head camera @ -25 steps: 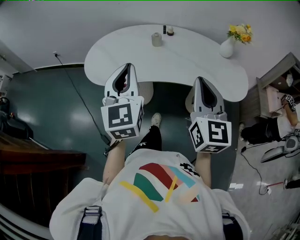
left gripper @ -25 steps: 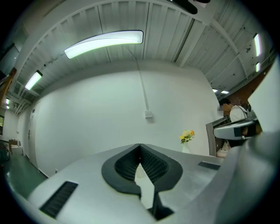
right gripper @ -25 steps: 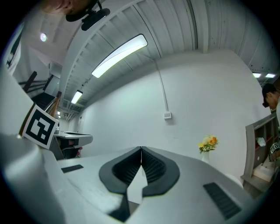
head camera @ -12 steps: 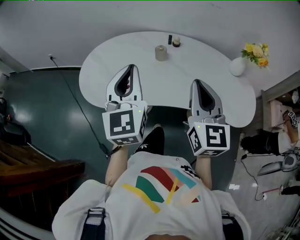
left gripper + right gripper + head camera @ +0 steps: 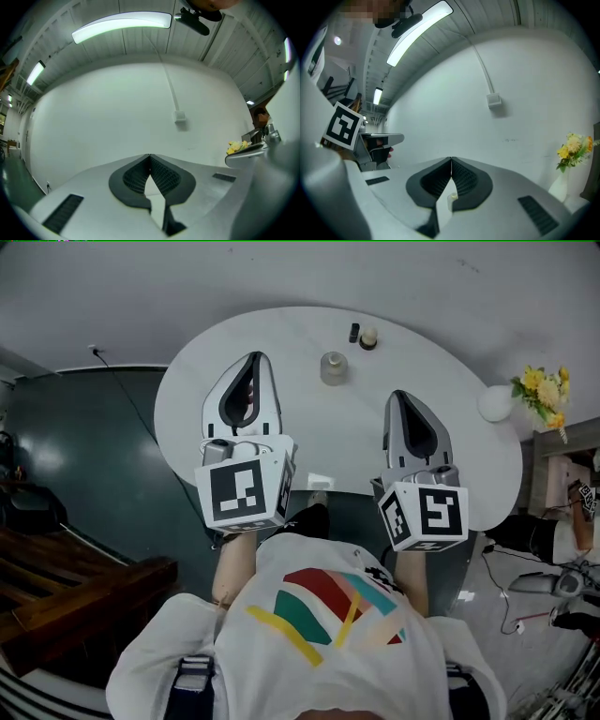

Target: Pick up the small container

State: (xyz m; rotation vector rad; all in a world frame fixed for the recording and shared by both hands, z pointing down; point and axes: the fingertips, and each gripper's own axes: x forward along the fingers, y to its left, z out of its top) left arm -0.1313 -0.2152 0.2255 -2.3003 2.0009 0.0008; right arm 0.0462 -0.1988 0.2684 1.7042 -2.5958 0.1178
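White tabletop point(image 5: 281, 343), curved like a bean, fills the upper middle of the head view. The small container point(image 5: 334, 367) stands upright on it, just above centre, a pale grey-beige round pot with what looks like a narrower cap or lid on top. It is well apart from both tools and sits above and between them in the frame. The left gripper point(image 5: 252, 358) hangs over the table's left part with its jaws pressed together and nothing between them. The right gripper point(image 5: 400, 396), lower right of the pot, is likewise closed tip to tip and empty. Through the gap below its closed tips, the right gripper view shows a small pale shape that may be the pot. I judge the pot to be light and stiff, with smooth round sides that could slip or roll out of a loose pinch. Its material cannot be told, so it is best treated as breakable. The safest hold looks to be across the body below the cap, with the jaws spread first. By count there is one table, one pot and two grippers. Two smaller things stand side by side near the table's top edge, a dark one point(image 5: 354, 332) and a cream-topped one point(image 5: 368, 337). One round white vase point(image 5: 494, 403) is at the right edge, with one bunch of yellow flowers point(image 5: 544, 390).
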